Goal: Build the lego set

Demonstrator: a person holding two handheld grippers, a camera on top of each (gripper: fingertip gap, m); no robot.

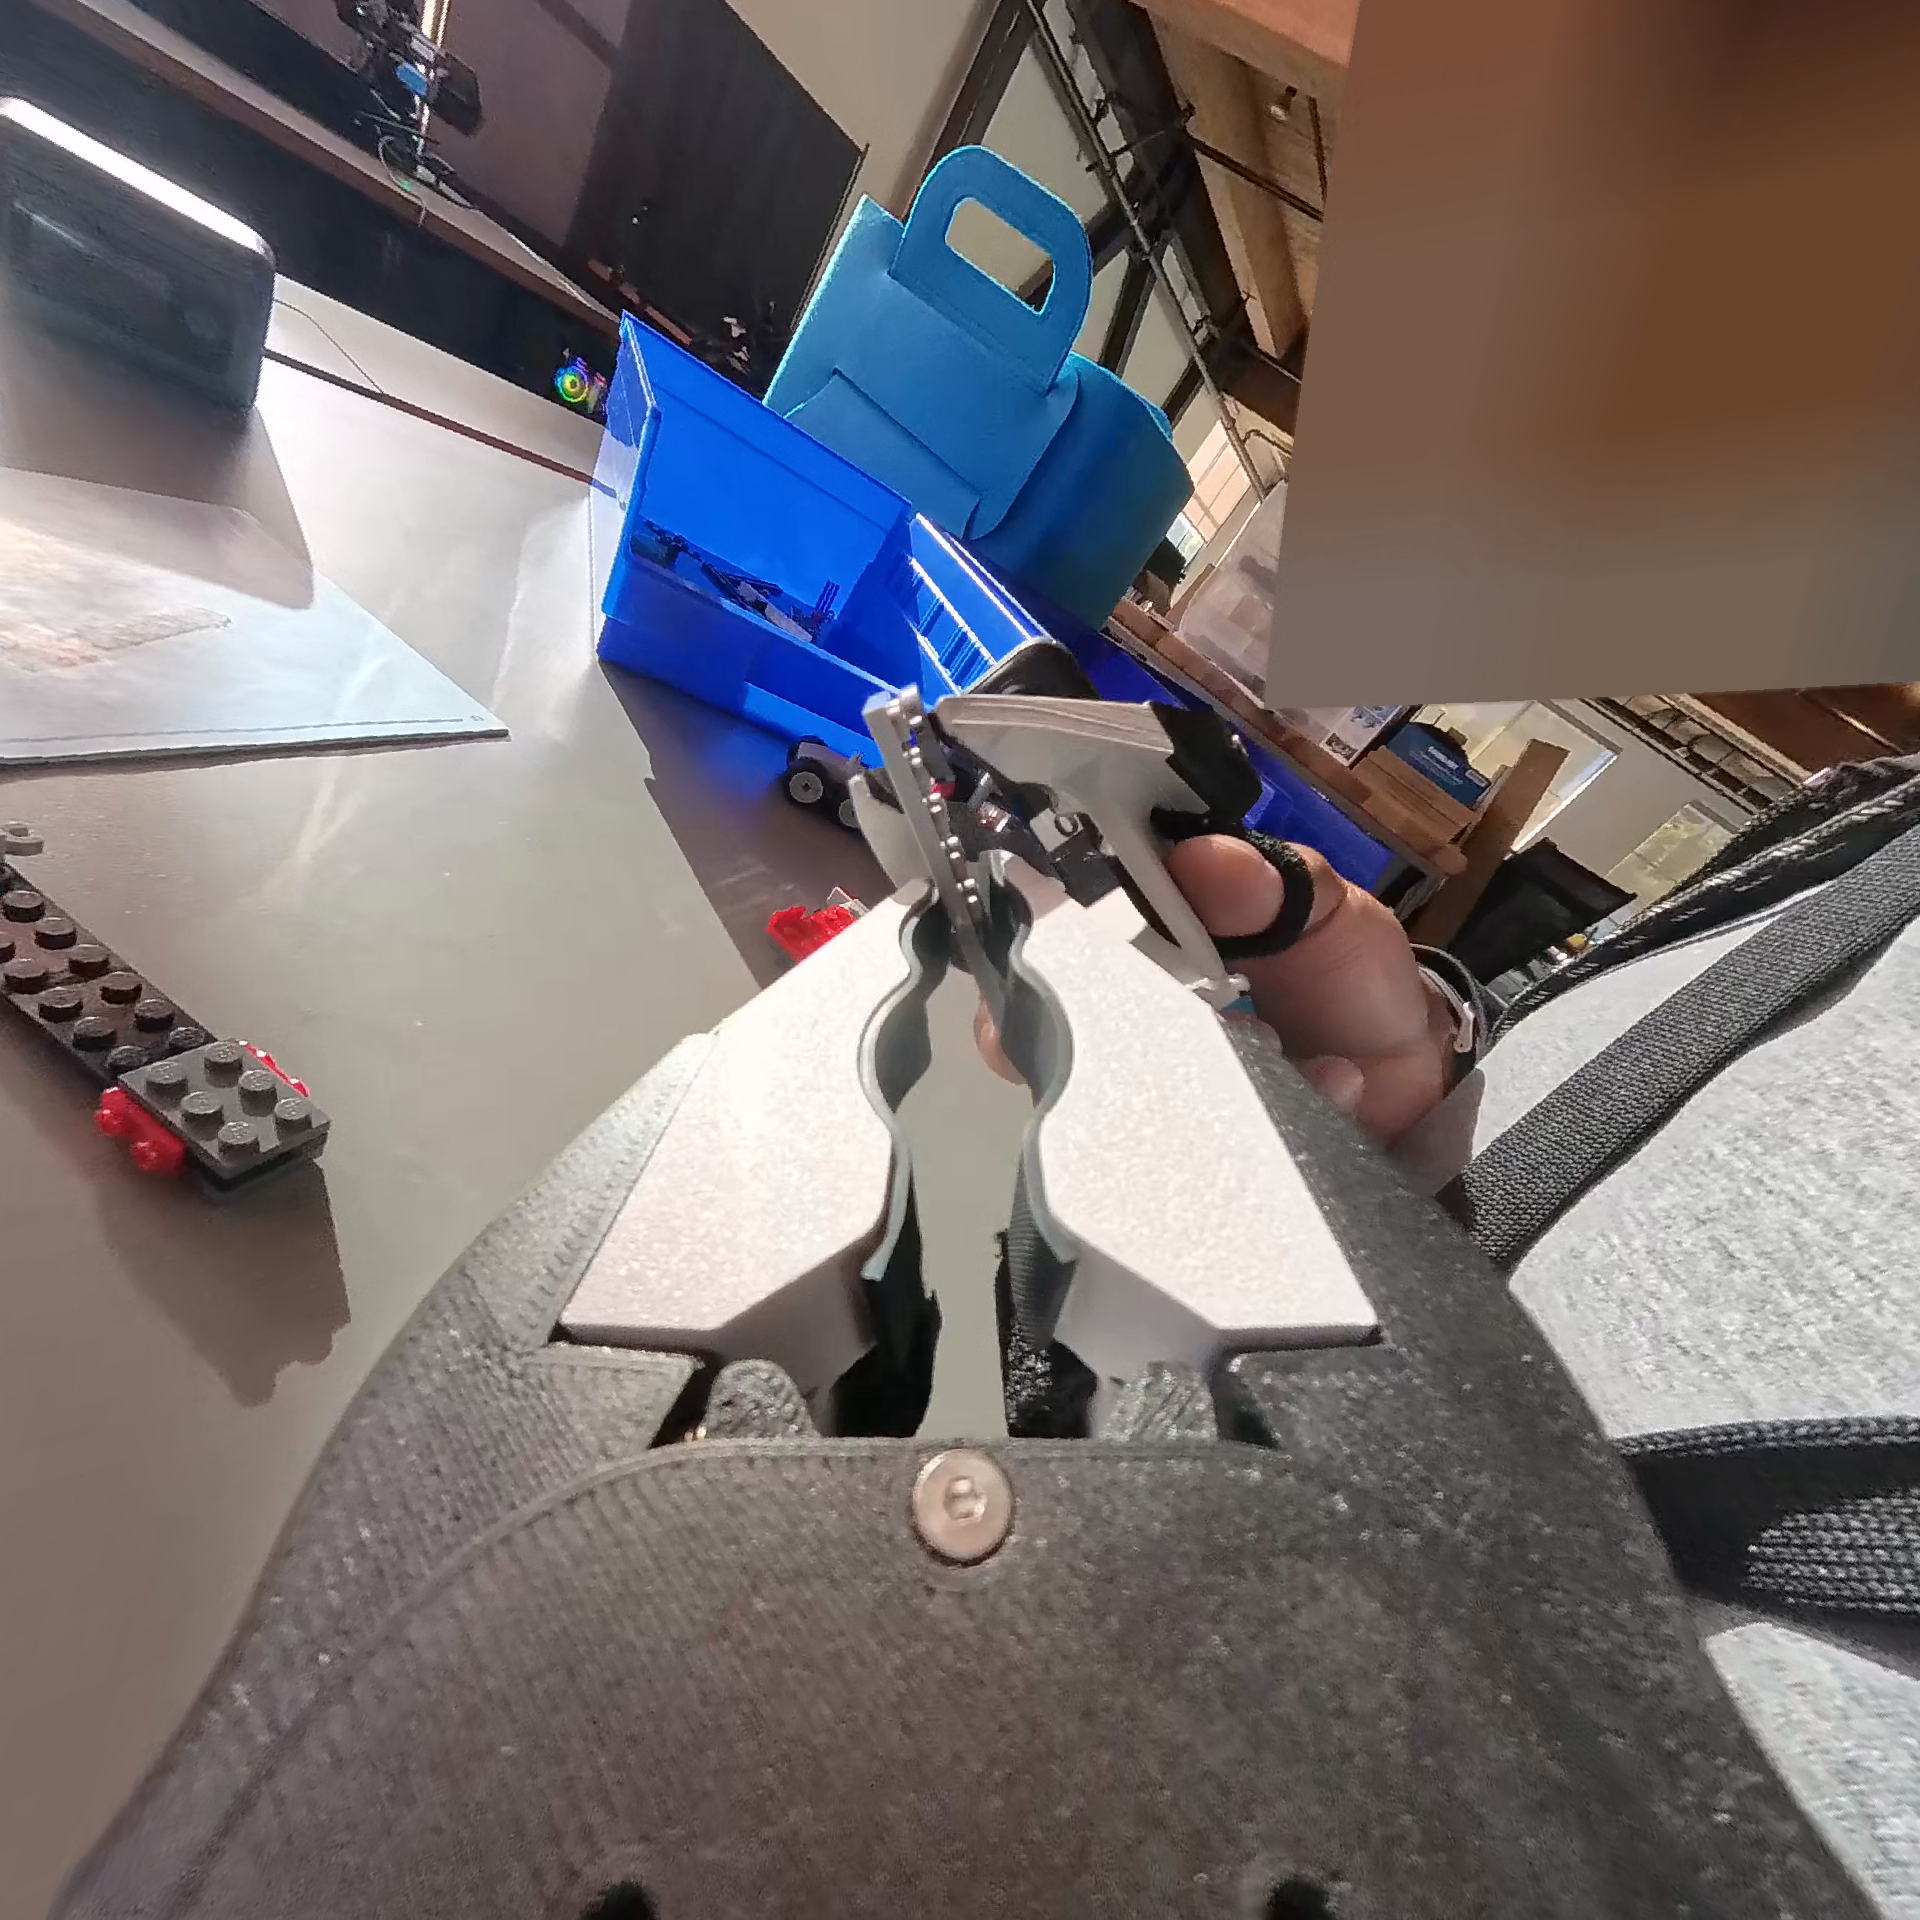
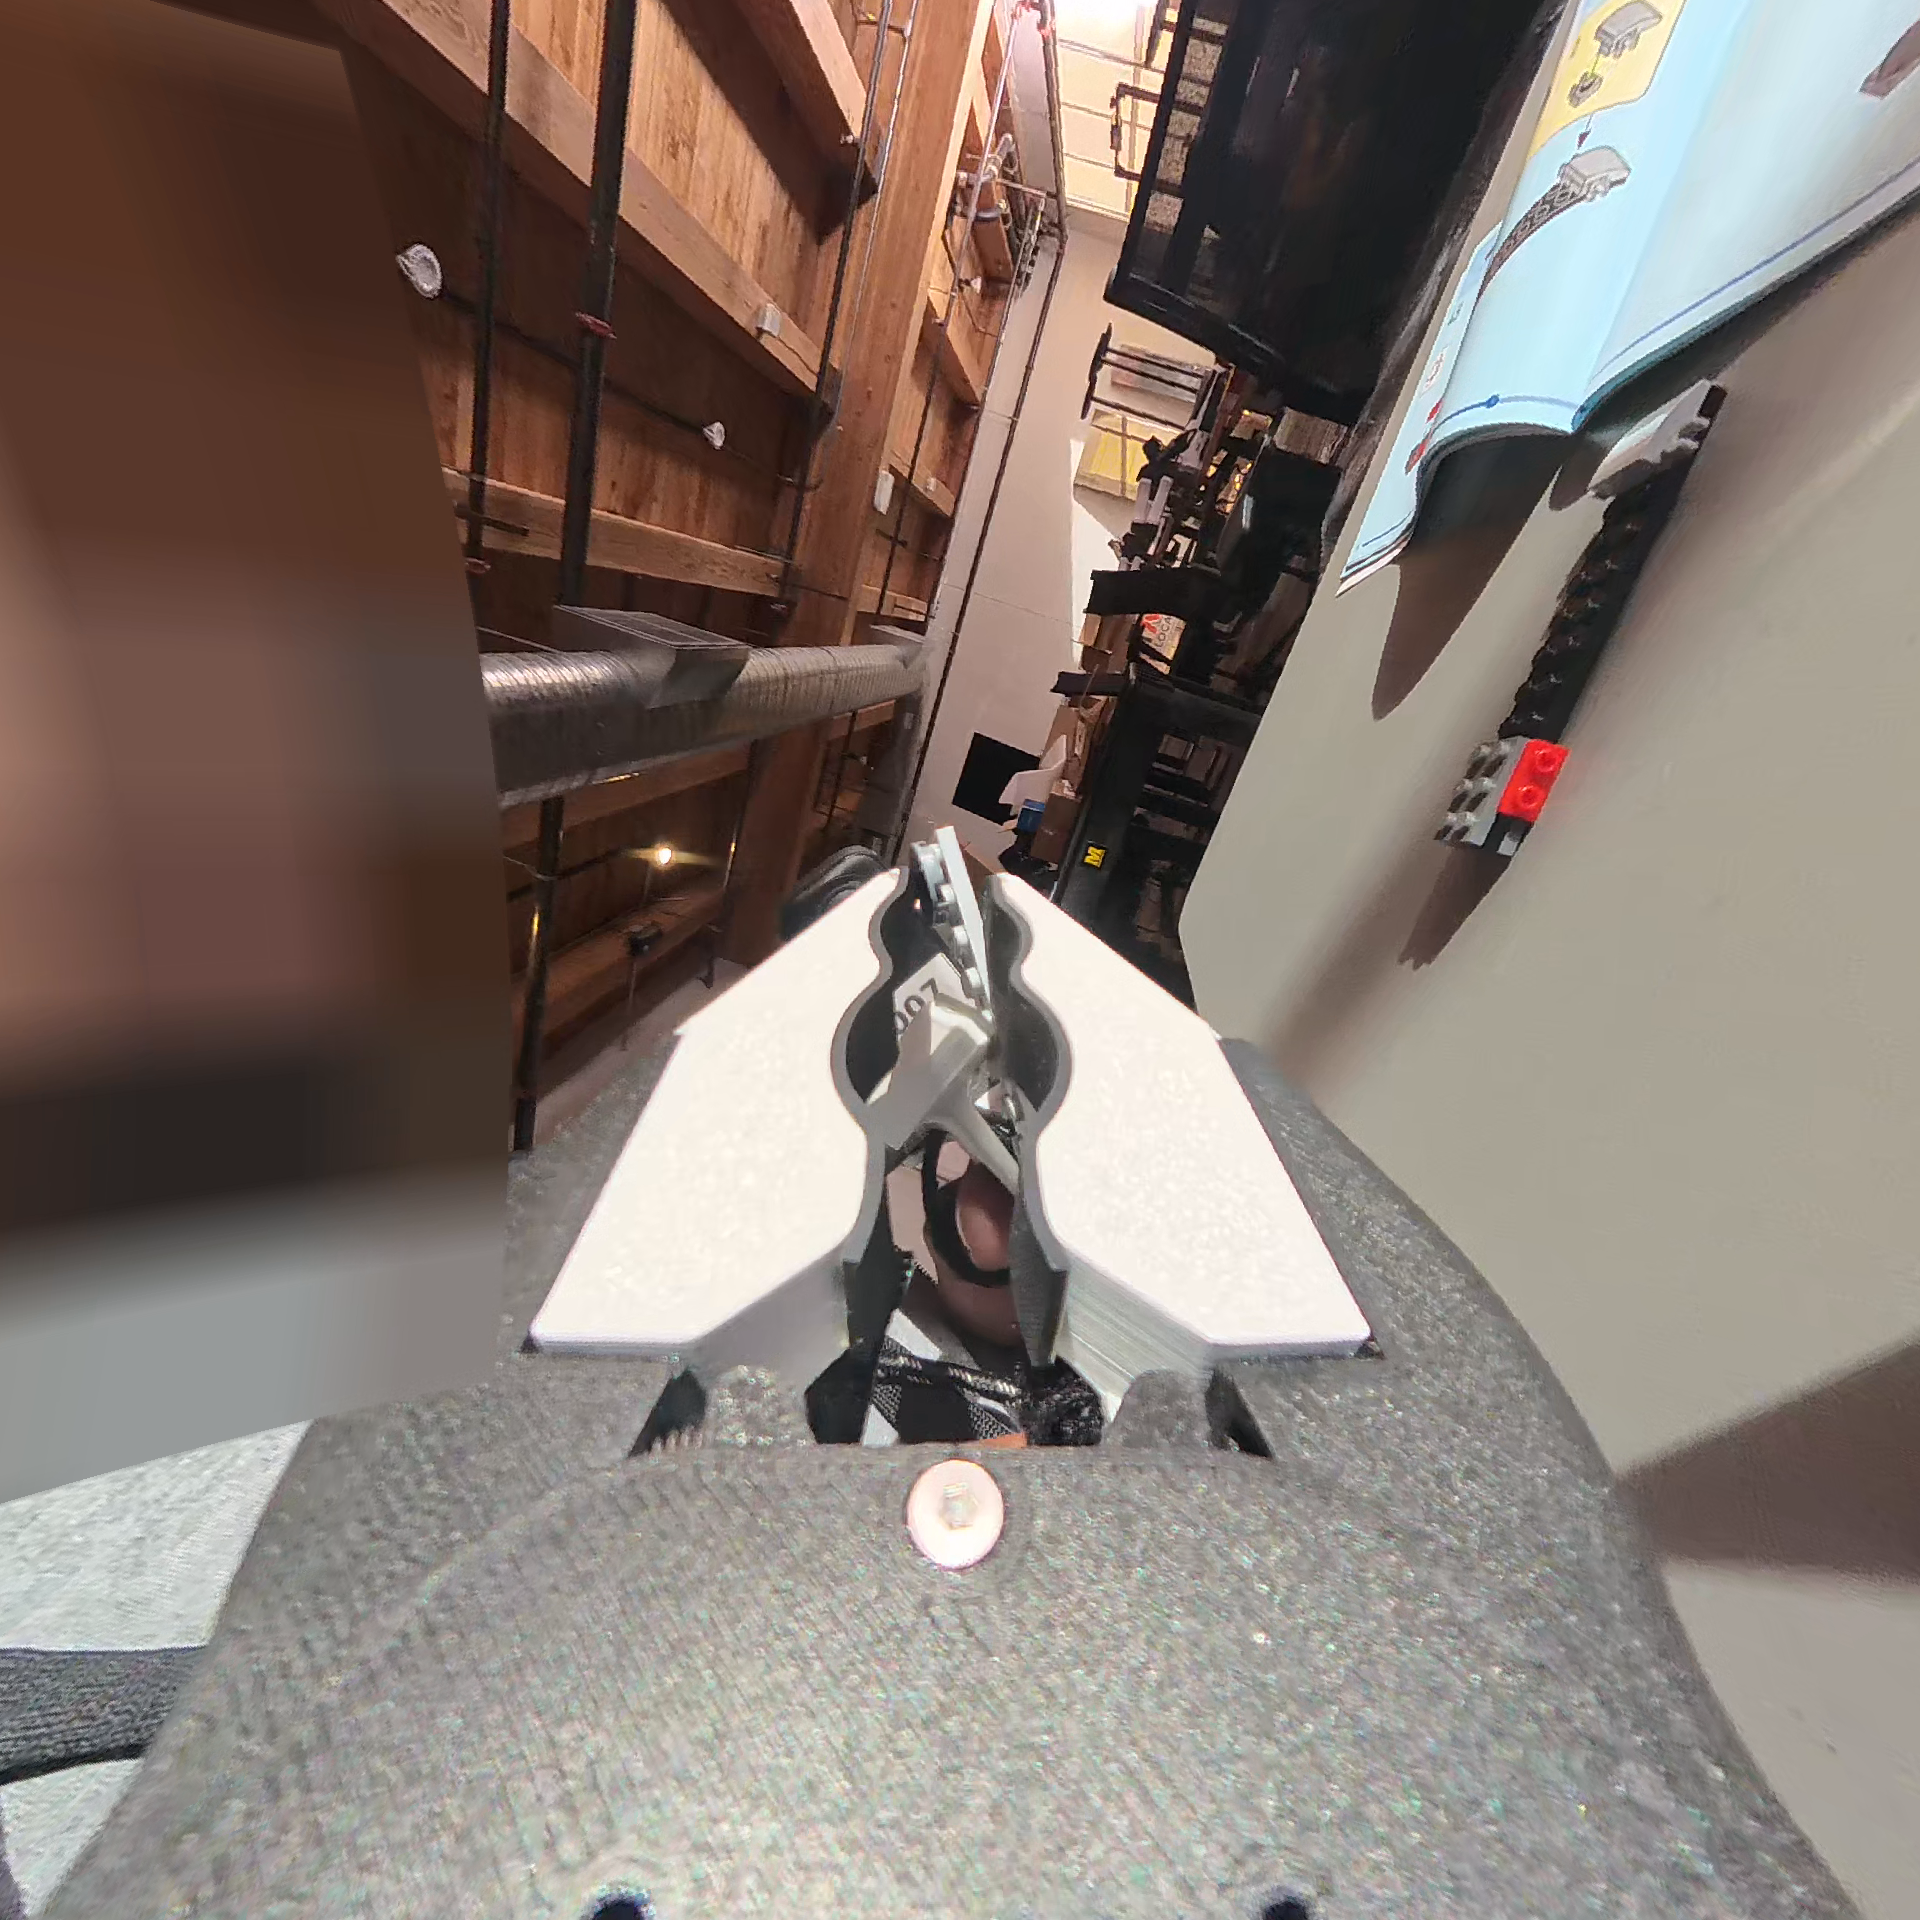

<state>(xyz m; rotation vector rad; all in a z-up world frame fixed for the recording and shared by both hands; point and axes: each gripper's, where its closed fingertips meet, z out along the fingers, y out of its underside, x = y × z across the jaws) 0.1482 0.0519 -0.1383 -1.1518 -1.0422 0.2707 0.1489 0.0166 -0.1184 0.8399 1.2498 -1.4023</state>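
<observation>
My left gripper (image 1: 966, 925) is shut on the lower end of a light grey studded plate (image 1: 920, 800), held in the air above the table. My right gripper (image 2: 951, 904) faces it from the other side and is shut on the same grey plate (image 2: 954, 920). The right gripper also shows in the left wrist view (image 1: 1081, 758), with a person's hand behind it. A long black plate with a dark grey plate and red bricks at its end (image 1: 197, 1091) lies on the table to the left. It also shows in the right wrist view (image 2: 1558, 665).
An open instruction booklet (image 1: 208, 644) lies on the grey table, also seen in the right wrist view (image 2: 1662, 260). A blue parts bin (image 1: 748, 540) and a blue felt caddy (image 1: 987, 364) stand behind. A small wheeled piece (image 1: 821, 774) and red bricks (image 1: 810, 925) lie near the bin. The tips of both grippers are at nearly the same place.
</observation>
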